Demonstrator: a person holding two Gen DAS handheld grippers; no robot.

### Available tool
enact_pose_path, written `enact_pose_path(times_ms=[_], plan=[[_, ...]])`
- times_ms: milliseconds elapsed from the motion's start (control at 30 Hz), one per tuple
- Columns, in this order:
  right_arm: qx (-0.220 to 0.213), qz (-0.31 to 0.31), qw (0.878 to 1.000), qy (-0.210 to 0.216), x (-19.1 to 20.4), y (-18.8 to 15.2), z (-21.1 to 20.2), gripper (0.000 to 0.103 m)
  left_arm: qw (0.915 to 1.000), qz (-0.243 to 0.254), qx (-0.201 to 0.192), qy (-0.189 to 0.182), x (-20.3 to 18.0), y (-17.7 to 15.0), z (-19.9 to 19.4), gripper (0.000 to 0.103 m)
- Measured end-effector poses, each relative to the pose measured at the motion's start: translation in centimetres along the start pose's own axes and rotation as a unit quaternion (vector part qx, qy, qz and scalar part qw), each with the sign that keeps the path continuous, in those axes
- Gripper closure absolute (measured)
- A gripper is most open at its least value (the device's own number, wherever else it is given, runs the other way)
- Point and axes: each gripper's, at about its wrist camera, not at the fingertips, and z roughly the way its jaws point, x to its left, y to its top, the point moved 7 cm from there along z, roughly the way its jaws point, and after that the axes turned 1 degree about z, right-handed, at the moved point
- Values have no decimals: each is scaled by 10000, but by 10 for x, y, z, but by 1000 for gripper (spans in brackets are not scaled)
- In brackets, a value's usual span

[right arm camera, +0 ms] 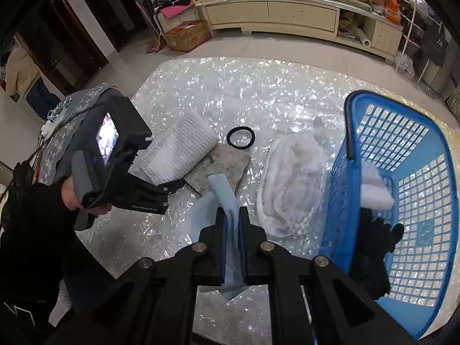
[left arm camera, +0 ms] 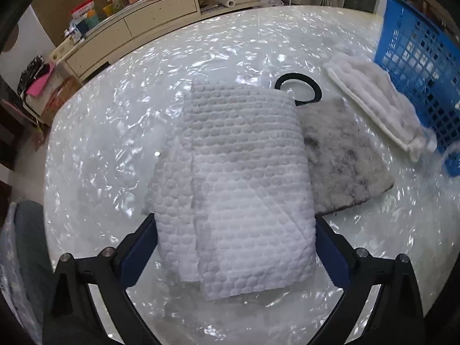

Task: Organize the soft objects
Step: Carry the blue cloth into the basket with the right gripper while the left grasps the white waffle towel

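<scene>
A round table with a glossy, pearly white shell-patterned top (right arm camera: 201,92) carries everything. On it lie a folded white waffle-textured cloth (left arm camera: 238,189), partly overlapping a flat grey mottled felt-like pad (left arm camera: 342,158), with a black rubber ring (left arm camera: 299,87) just behind them. Beside these lies a crumpled fluffy white towel (left arm camera: 376,100), touching a blue plastic lattice basket (right arm camera: 402,201), which apparently stands on the tabletop too.

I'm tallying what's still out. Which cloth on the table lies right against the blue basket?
The fluffy white cloth, bunched against the blue basket. The waffle-textured white cloth and the grey mottled cloth lie farther off.
</scene>
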Motion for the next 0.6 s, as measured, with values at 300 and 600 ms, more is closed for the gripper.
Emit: enact_pose_path(times_ms=[300,600], plan=[[-352,58,9993,-121,-21,22,-52,96,9994,49,26,-348,0,1,4,11],[-613,417,9966,-362,-77,31,-75,96,9993,80,22,-354,-6,3,-8,54]])
